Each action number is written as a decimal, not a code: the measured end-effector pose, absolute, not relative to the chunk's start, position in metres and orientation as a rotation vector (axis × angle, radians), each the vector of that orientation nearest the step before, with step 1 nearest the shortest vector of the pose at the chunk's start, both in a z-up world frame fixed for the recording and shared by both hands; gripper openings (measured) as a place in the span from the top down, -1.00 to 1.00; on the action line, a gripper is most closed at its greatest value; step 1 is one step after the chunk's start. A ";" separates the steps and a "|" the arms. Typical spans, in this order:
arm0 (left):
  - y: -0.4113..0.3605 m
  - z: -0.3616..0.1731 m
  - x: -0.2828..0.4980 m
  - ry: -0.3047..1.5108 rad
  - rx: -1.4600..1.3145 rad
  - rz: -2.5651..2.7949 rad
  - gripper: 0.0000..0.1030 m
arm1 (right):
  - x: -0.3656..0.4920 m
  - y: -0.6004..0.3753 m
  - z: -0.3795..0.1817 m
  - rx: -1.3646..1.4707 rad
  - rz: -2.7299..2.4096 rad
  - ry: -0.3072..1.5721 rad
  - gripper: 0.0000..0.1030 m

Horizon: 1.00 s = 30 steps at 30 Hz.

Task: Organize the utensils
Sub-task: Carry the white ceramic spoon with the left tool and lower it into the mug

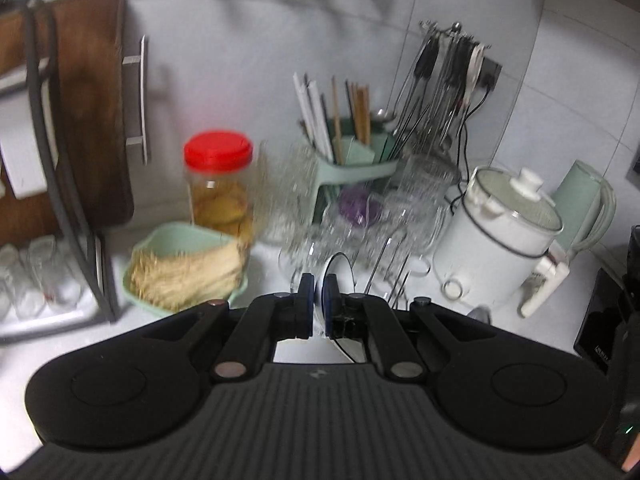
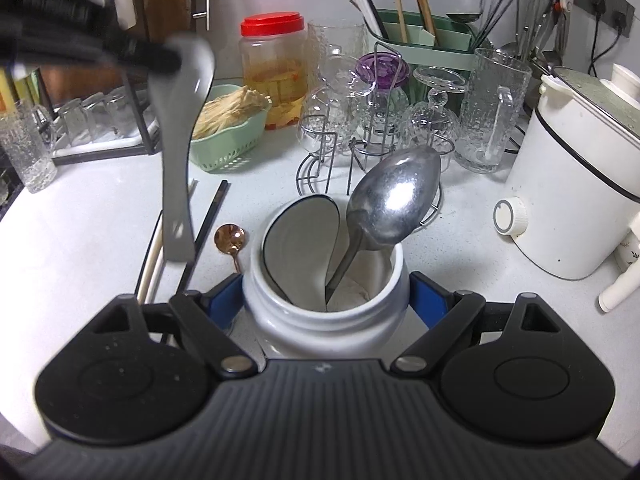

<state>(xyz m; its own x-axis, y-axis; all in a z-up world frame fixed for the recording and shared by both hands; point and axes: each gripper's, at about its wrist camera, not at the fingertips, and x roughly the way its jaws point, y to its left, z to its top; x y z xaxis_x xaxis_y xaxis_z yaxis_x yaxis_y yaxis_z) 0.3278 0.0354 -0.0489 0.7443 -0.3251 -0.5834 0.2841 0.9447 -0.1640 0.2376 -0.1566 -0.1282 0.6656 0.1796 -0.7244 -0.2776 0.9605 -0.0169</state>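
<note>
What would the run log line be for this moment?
left gripper: shut on grey ceramic spoon | right gripper: shut on white ceramic jar | jar holds: steel spoon, white spoon

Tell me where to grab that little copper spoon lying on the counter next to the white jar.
Grip the copper spoon across its thin handle, coming straight down from above. It lies flat on the counter, bowl pointing away, handle running toward the white jar that the right gripper holds, so only the narrow handle fits between jaws.
</note>
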 end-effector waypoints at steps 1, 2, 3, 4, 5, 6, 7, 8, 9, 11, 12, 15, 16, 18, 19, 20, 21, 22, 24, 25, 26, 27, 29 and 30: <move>0.032 -0.044 0.330 0.656 -0.054 -0.331 0.89 | 0.238 -0.156 -0.128 -0.129 0.260 0.804 -0.74; 0.030 -0.040 0.331 0.653 -0.044 -0.327 0.89 | 0.239 -0.156 -0.128 -0.130 0.261 0.805 -0.74; 0.028 -0.036 0.332 0.644 -0.039 -0.330 0.89 | 0.240 -0.156 -0.128 -0.130 0.263 0.807 -0.74; 0.027 -0.031 0.333 0.638 -0.039 -0.336 0.89 | 0.240 -0.155 -0.128 -0.130 0.266 0.808 -0.74; 0.025 -0.027 0.333 0.633 -0.039 -0.341 0.89 | 0.241 -0.155 -0.128 -0.130 0.268 0.808 -0.74; 0.023 -0.024 0.334 0.626 -0.035 -0.346 0.89 | 0.242 -0.155 -0.128 -0.131 0.269 0.808 -0.74; 0.021 -0.020 0.334 0.621 -0.030 -0.350 0.90 | 0.242 -0.154 -0.128 -0.131 0.270 0.807 -0.74; 0.019 -0.018 0.335 0.617 -0.025 -0.358 0.90 | 0.242 -0.154 -0.128 -0.131 0.271 0.806 -0.74; 0.016 -0.015 0.335 0.613 -0.019 -0.367 0.89 | 0.242 -0.154 -0.128 -0.131 0.271 0.806 -0.74; 0.009 -0.012 0.335 0.607 -0.009 -0.383 0.89 | 0.242 -0.153 -0.128 -0.133 0.272 0.803 -0.74; 0.005 -0.012 0.335 0.605 0.001 -0.390 0.89 | 0.242 -0.153 -0.129 -0.136 0.273 0.799 -0.74; -0.008 -0.012 0.335 0.608 0.021 -0.411 0.89 | 0.241 -0.154 -0.130 -0.130 0.277 0.784 -0.74; -0.012 -0.012 0.334 0.609 0.029 -0.419 0.89 | 0.241 -0.155 -0.130 -0.124 0.278 0.780 -0.74; -0.021 -0.013 0.332 0.611 0.049 -0.428 0.90 | 0.241 -0.156 -0.131 -0.113 0.280 0.776 -0.74; -0.025 -0.013 0.332 0.613 0.055 -0.433 0.89 | 0.241 -0.158 -0.132 -0.104 0.280 0.776 -0.72; -0.028 -0.014 0.331 0.615 0.058 -0.438 0.90 | 0.241 -0.160 -0.133 -0.090 0.284 0.778 -0.74; -0.031 -0.015 0.330 0.616 0.062 -0.441 0.90 | 0.242 -0.162 -0.134 -0.076 0.288 0.779 -0.75; -0.035 -0.016 0.330 0.618 0.070 -0.444 0.90 | 0.243 -0.163 -0.134 -0.066 0.292 0.781 -0.76; -0.041 -0.018 0.329 0.621 0.084 -0.448 0.89 | 0.244 -0.167 -0.135 -0.051 0.302 0.787 -0.79; -0.044 -0.020 0.329 0.625 0.090 -0.450 0.89 | 0.244 -0.168 -0.135 -0.048 0.306 0.787 -0.80; -0.047 -0.021 0.330 0.629 0.097 -0.452 0.89 | 0.243 -0.169 -0.136 -0.046 0.312 0.786 -0.80; -0.050 -0.023 0.330 0.631 0.108 -0.449 0.89 | 0.242 -0.170 -0.136 -0.044 0.318 0.783 -0.80; -0.057 -0.025 0.326 0.613 0.135 -0.450 0.89 | 0.241 -0.172 -0.134 -0.047 0.333 0.777 -0.80; -0.060 -0.027 0.325 0.608 0.142 -0.461 0.89 | 0.239 -0.173 -0.132 -0.055 0.341 0.764 -0.80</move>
